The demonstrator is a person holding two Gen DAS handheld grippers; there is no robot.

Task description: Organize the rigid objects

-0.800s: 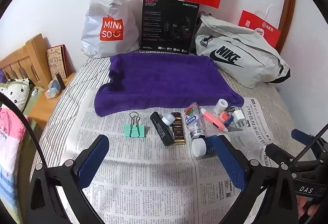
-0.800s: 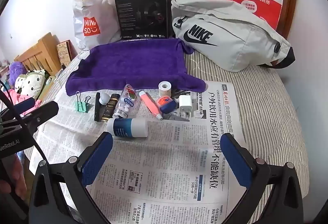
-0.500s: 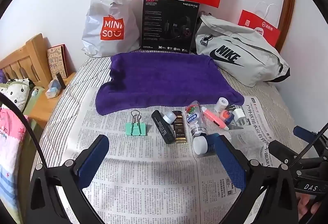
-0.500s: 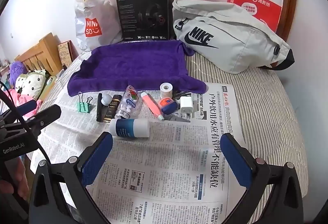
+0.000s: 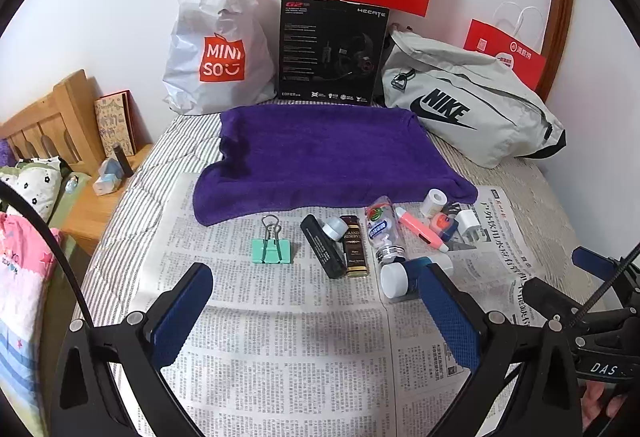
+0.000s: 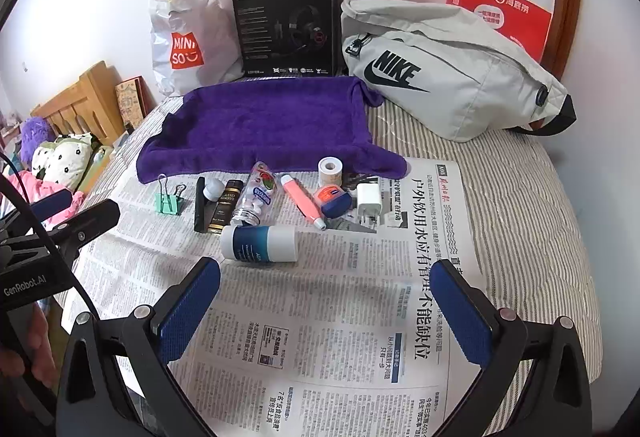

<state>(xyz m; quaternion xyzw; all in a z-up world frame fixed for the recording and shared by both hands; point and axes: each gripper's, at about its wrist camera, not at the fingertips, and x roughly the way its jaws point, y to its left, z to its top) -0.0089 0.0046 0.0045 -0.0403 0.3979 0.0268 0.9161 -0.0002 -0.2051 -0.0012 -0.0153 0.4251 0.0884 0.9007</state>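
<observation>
Both claws, the left gripper (image 5: pixel 316 311) and right gripper (image 6: pixel 326 307), are hanging wide open and empty over the newspaper (image 6: pixel 320 337). Just ahead, the blue bottle (image 6: pixel 260 243) is lying sideways before the purple towel (image 6: pixel 260 121).

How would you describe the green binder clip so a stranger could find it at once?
Start at the purple towel spread on the bed, then drop to the row of small items on the newspaper in front of it. The binder clip sits alone at the row's left end, the only mint-green piece, with wire handles.
</observation>
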